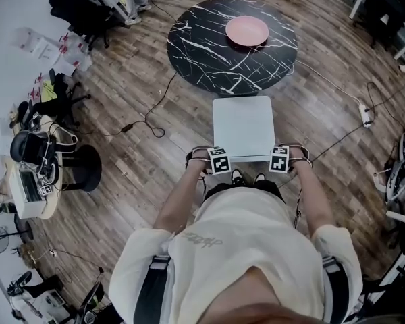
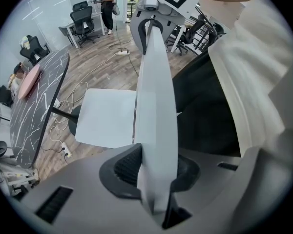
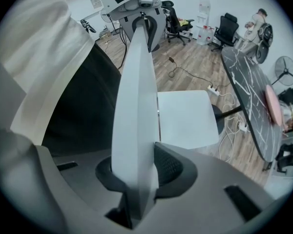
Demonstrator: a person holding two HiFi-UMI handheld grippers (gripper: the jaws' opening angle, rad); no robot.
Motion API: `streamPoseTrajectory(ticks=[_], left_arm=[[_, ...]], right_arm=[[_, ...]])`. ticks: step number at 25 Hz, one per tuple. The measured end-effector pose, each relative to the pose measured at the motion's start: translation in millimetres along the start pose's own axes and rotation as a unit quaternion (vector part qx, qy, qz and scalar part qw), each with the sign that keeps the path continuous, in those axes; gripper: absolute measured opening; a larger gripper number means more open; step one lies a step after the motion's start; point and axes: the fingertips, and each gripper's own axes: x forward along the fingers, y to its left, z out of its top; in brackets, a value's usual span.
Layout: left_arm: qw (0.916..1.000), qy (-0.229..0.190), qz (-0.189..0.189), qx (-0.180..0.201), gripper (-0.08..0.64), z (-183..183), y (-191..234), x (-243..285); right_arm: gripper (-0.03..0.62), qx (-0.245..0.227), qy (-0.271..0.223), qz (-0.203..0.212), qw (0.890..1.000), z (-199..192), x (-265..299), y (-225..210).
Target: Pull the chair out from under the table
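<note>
Clamping left gripper [image 2: 156, 167] and right gripper [image 3: 136, 172] onto the backrest [image 2: 154, 82] top edge, one near each end, both pointing down. Holding chair seat [image 1: 243, 127] just beside round black table [image 1: 209, 52] carrying pink plate [image 1: 247, 30].

Open floor [image 1: 163, 181] beside chair [image 1: 243, 127]; table [image 1: 206, 52] ahead

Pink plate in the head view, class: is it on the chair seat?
No, the pink plate rests on the black marbled table, beyond the chair seat.
</note>
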Motion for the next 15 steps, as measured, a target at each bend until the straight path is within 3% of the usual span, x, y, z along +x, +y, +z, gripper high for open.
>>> streamPoseTrajectory(ticks=[15], left_arm=[[0.9988,0.003,0.003,-0.049,0.099,11.3,-54.3,6.1]], right_arm=[[0.095,-0.039,0.003,0.006,0.999,-17.0,-0.7,37.0]])
